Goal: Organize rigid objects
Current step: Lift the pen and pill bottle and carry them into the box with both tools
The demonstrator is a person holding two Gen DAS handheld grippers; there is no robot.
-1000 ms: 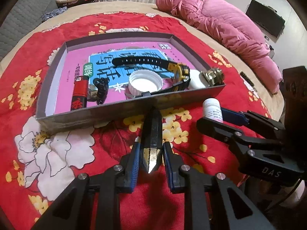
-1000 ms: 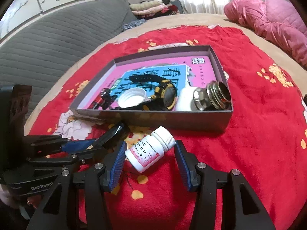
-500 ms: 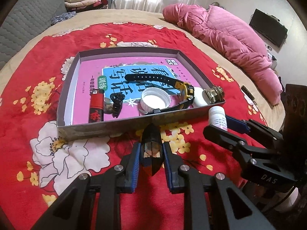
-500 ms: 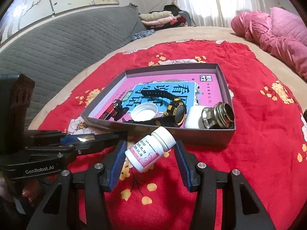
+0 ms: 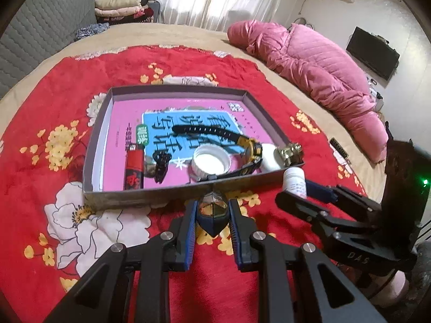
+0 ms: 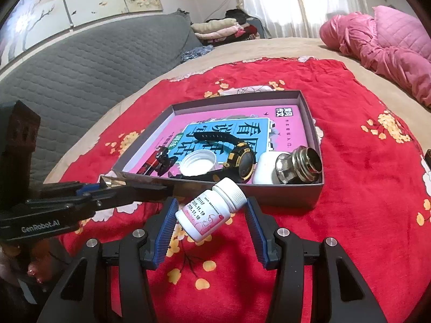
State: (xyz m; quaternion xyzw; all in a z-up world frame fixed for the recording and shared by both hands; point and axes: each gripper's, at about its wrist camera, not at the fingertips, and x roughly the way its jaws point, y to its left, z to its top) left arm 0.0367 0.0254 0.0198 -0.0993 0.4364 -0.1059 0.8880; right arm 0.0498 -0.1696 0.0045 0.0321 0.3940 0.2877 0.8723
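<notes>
A faceted dark crystal (image 5: 212, 213) is clamped between the blue pads of the left gripper (image 5: 212, 216), held above the red floral blanket (image 5: 40, 123) just in front of the near wall of the grey tray (image 5: 150, 193). A white pill bottle (image 6: 210, 213) with a pink label and printed dates is gripped at a tilt by the right gripper (image 6: 211, 212), its ribbed cap pointing up and to the right toward the tray's near wall; in the left wrist view only the bottle's cap end (image 5: 294, 179) is seen, poking up past the dark fingers of the right gripper.

Inside the tray, whose floor is covered by a pink and blue printed sheet, several things are laid along the near side: a red lighter (image 5: 134, 171) at the left, a small black clip (image 5: 161, 162) beside it, a white jar lid (image 5: 211, 163) lying open side up, a black and yellow wristwatch (image 6: 241, 158) (its strap stretched back across the blue panel), a white rounded container (image 6: 265, 168) and a metal threaded fitting (image 6: 299, 167) in the right near corner, touching the container.

The blanket is spread over a beige bed; a pink quilted duvet (image 5: 309, 62) is heaped at the far right, and folded clothes (image 5: 118, 6) are stacked beyond the bed near a grey padded headboard (image 6: 80, 62).
</notes>
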